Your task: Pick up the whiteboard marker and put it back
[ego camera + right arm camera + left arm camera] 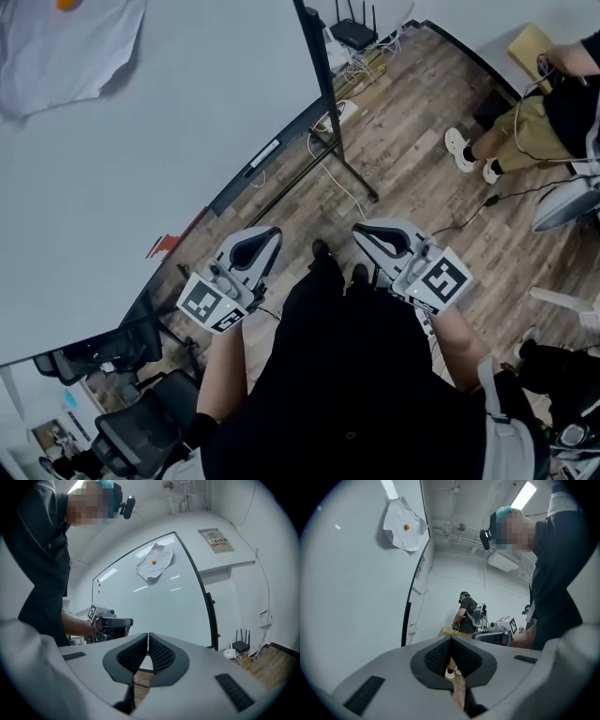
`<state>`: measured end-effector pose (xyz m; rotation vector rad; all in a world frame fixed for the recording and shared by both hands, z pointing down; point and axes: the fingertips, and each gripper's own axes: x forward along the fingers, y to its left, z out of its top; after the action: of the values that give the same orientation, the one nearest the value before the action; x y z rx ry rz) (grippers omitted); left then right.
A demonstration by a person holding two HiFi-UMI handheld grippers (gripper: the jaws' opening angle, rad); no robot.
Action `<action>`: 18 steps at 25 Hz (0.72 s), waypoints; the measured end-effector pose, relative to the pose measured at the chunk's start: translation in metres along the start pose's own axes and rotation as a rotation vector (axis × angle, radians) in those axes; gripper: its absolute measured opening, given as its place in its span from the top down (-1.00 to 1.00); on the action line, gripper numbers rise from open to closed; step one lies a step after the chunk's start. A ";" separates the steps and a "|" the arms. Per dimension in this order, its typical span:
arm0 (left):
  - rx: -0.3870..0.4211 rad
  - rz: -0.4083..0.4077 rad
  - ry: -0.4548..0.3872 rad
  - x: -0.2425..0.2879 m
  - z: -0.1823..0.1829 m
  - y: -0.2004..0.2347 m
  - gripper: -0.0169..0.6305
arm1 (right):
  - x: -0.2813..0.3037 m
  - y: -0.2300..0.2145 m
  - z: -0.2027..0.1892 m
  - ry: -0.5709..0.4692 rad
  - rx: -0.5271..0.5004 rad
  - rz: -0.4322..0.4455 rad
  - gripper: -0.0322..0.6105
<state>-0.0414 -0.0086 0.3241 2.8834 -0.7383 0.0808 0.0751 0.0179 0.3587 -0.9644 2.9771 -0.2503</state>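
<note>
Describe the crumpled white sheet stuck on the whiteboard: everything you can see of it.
The crumpled white sheet hangs flat against the large white whiteboard with a dark frame, high up near its framed edge. It looks like thin paper or cloth, I cannot tell which, creased, with irregular edges. A small round orange button, probably a magnet, sits near its middle and seems to pin it. Nothing else touches it; no writing shows.

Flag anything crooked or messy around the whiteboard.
A crumpled sheet of paper hangs askew on the whiteboard, held by a single orange magnet. Cables lie tangled on the floor beside the router. Nothing else stands out.
</note>
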 end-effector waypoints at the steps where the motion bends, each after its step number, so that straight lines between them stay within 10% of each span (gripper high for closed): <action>1: -0.002 0.004 0.005 0.004 -0.002 0.009 0.91 | 0.007 -0.006 0.001 0.002 -0.002 0.001 0.84; 8: 0.009 0.056 0.020 0.017 -0.008 0.075 0.91 | 0.060 -0.051 0.008 0.019 -0.002 -0.022 0.84; 18: 0.250 0.062 0.290 0.039 -0.057 0.137 0.91 | 0.137 -0.097 0.018 0.040 -0.017 -0.032 0.84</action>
<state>-0.0736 -0.1362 0.4036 2.9795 -0.8098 0.6268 0.0209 -0.1420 0.3623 -1.0213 3.0067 -0.2472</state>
